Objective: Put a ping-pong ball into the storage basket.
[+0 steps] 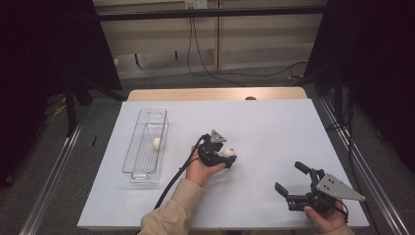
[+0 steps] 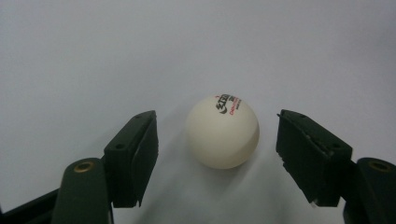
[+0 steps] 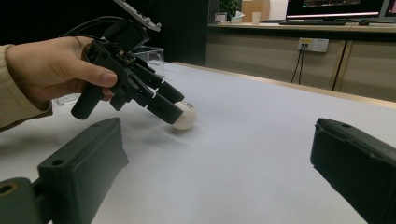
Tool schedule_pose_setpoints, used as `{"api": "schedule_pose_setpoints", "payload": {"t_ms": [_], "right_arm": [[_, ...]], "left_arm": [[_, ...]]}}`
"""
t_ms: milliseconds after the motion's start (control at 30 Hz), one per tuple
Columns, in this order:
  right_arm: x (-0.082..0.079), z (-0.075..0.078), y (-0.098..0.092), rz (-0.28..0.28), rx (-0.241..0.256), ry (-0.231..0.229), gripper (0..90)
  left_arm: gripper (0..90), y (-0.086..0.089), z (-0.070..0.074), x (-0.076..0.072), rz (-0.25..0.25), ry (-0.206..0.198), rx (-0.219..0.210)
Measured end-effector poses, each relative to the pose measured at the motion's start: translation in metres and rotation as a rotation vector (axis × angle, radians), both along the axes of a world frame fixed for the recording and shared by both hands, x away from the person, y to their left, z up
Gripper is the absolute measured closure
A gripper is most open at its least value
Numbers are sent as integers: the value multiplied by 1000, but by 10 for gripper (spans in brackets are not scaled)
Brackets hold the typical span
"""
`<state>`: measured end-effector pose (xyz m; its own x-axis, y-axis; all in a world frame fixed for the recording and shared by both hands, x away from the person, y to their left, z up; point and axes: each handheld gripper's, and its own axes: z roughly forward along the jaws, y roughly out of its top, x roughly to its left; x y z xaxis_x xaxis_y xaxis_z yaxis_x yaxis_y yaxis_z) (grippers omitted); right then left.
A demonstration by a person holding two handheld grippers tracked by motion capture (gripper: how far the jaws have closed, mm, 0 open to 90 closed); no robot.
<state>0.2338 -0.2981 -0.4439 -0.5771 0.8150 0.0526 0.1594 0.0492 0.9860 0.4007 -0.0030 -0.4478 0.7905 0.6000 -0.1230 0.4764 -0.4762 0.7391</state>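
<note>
A white table-tennis ball (image 2: 222, 132) with a red and black logo rests on the white table sheet (image 1: 274, 132). My left gripper (image 2: 217, 128) is open around it, one jaw on each side with a gap to the ball on both. From above, that ball (image 1: 228, 151) lies between the jaws of the left gripper (image 1: 225, 156) near the table's middle. A second white ball (image 1: 156, 143) lies in the clear tray (image 1: 142, 174) at the left. My right gripper (image 1: 288, 176) is open at the front right, nothing between its jaws, and points toward the left gripper (image 3: 154, 100).
The clear tray runs lengthwise along the left side of the sheet. A black cable (image 1: 171, 181) trails from the left gripper along the sleeve. Bare wood table edge (image 1: 215, 94) shows beyond the sheet. Dark curtains and metal rails flank the table.
</note>
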Motion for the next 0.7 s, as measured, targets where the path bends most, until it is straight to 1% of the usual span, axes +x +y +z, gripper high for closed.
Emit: {"api": "schedule_pose_setpoints", "payload": {"t_ms": [267, 433, 700], "right_arm": [[0, 0, 0, 1, 0, 0, 24], [0, 0, 0, 1, 0, 0, 24], [0, 0, 0, -1, 0, 0, 24]], "left_arm": [[347, -2, -2, 0, -10, 3, 9], [371, -4, -3, 0, -11, 10, 4], [378, -5, -5, 1, -16, 15, 9]]}}
